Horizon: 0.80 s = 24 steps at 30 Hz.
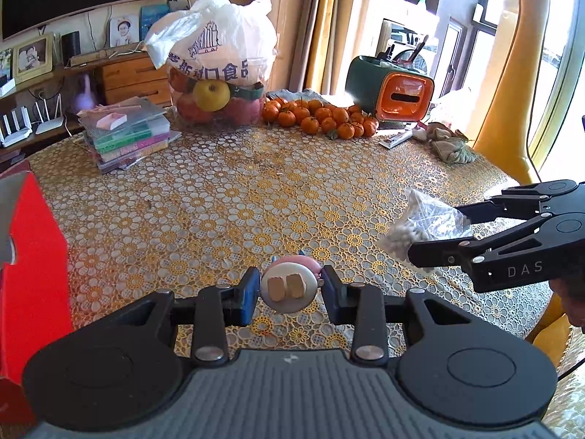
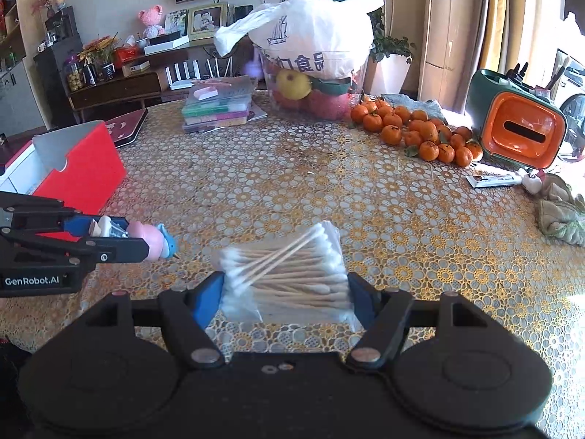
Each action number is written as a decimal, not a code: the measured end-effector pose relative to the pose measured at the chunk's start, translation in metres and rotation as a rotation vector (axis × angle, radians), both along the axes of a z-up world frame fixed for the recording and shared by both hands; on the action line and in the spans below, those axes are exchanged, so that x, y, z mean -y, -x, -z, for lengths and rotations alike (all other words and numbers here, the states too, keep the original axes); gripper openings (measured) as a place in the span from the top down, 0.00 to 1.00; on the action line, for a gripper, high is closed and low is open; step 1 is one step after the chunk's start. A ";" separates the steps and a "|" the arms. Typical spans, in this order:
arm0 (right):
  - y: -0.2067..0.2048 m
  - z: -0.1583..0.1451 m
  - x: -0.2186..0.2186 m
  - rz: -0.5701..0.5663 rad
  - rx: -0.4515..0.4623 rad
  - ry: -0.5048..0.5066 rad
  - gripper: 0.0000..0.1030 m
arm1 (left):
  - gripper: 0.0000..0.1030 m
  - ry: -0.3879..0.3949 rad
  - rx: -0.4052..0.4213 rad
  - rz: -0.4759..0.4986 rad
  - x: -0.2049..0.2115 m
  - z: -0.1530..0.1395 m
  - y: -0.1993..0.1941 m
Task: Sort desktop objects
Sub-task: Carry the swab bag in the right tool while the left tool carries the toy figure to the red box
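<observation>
**Toy and swab bag: carry to the box**

The pink toy, lower centre, is clamped in the left gripper. The cotton-swab bag is clamped in the right gripper. Move each level toward the red box at left; hold the grip firm.

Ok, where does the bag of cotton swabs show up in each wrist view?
Left wrist: bag of cotton swabs at right edge, in the right gripper.
Right wrist: bottom centre, between that gripper's fingers.
Shared landmark: pile of tangerines.
</observation>
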State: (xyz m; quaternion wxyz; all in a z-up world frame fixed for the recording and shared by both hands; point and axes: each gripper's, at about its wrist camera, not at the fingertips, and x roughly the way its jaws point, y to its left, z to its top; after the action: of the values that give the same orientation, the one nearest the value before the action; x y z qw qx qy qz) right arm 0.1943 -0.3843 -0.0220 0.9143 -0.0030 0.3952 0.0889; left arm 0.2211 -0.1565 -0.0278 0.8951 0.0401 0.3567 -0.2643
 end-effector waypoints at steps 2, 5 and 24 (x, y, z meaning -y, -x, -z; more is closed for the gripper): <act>0.008 -0.007 -0.010 -0.013 0.006 -0.002 0.31 | 0.67 0.007 0.004 -0.012 -0.010 -0.008 0.007; 0.020 -0.018 -0.027 -0.040 0.021 0.005 0.31 | 0.67 0.010 0.024 -0.029 -0.025 -0.020 0.020; 0.051 -0.080 -0.160 -0.309 0.115 0.027 0.31 | 0.67 0.037 0.138 -0.249 -0.156 -0.075 0.095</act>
State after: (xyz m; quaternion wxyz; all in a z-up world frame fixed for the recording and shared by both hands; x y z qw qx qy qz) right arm 0.1429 -0.2247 0.0580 0.9107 -0.0812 0.3381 0.2229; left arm 0.1262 -0.0008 0.0477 0.9440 -0.0029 0.2916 -0.1546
